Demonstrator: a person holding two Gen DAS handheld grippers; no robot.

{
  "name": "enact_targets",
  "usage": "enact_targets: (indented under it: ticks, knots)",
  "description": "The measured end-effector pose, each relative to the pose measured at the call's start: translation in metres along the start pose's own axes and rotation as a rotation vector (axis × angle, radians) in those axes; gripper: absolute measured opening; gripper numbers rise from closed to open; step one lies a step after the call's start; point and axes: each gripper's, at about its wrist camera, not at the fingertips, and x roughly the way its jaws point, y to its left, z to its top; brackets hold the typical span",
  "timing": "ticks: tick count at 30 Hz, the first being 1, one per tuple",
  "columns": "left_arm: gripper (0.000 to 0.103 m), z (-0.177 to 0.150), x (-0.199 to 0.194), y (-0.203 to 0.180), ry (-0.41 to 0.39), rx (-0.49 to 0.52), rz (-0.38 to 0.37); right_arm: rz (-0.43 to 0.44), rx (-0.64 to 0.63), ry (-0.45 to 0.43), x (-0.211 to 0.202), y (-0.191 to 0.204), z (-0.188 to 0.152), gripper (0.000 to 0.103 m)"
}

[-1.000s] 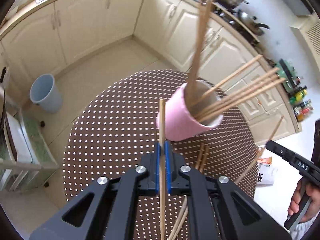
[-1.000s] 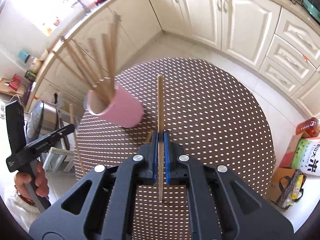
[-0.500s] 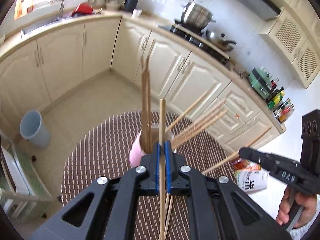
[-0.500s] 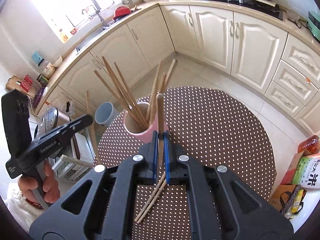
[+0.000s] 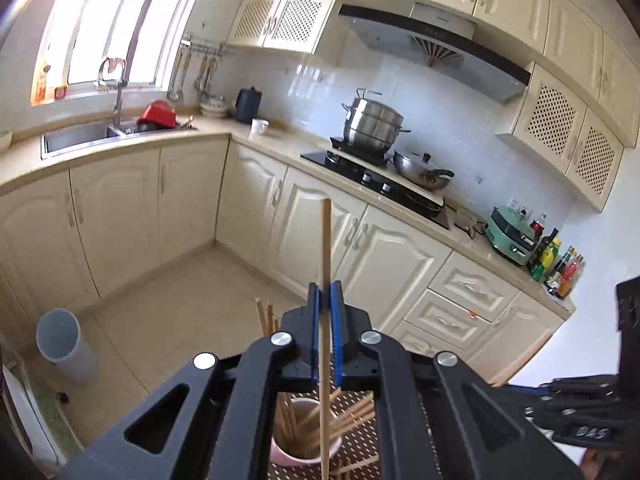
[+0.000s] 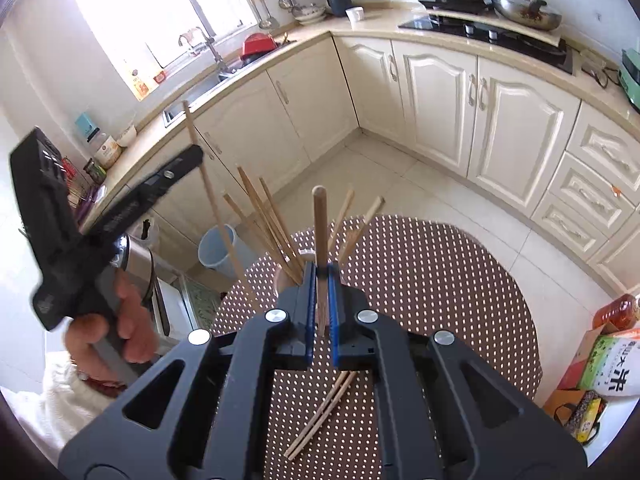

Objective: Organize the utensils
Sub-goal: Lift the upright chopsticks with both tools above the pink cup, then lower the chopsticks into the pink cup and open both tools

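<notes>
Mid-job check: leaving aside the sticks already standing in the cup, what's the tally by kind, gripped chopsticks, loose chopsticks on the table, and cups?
Gripped chopsticks: 2, one each in the left hand-held gripper and right hand-held gripper
Loose chopsticks on the table: 2
Pink cup: 1
Total: 5

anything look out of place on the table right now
Yes: two chopsticks lie loose on the dotted table, crossed over each other, while the rest stand in the pink cup. Each claw, left and right, is shut on one more chopstick.
</notes>
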Motion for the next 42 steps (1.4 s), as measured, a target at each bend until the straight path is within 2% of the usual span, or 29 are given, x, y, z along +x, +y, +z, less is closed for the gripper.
enact_targets:
  ticks: [7,10,15,24,27,39,40,42]
  knots:
    - [0.005,0.005,0.009,0.001,-0.068,0.013,0.007,0.017,-0.035,-0.028,-0.007,0.016,0.017,0.006]
    - [0.005,0.003,0.013,0.003,-0.102,0.025,0.033,0.018,-0.046,-0.035,-0.01,0.02,0.02,0.006]
    - [0.005,-0.013,0.031,0.008,-0.11,0.053,0.068,0.004,-0.052,-0.045,-0.009,0.022,0.022,0.006]
    - [0.006,-0.051,0.039,0.012,-0.048,0.053,0.075,-0.007,-0.078,-0.028,0.008,0.029,0.024,0.006]
    - [0.006,-0.058,0.036,0.011,-0.04,0.064,0.083,-0.014,-0.082,-0.011,0.018,0.03,0.022,0.006]
    - [0.007,-0.079,0.028,0.019,0.086,0.046,0.097,-0.037,-0.09,0.062,0.045,0.029,0.009,0.006]
    - [0.008,-0.08,0.027,0.02,0.098,0.043,0.103,-0.035,-0.088,0.067,0.046,0.028,0.008,0.006]
    - [0.018,-0.08,0.023,0.02,0.105,0.037,0.109,-0.04,-0.094,0.075,0.049,0.028,0.004,0.006]
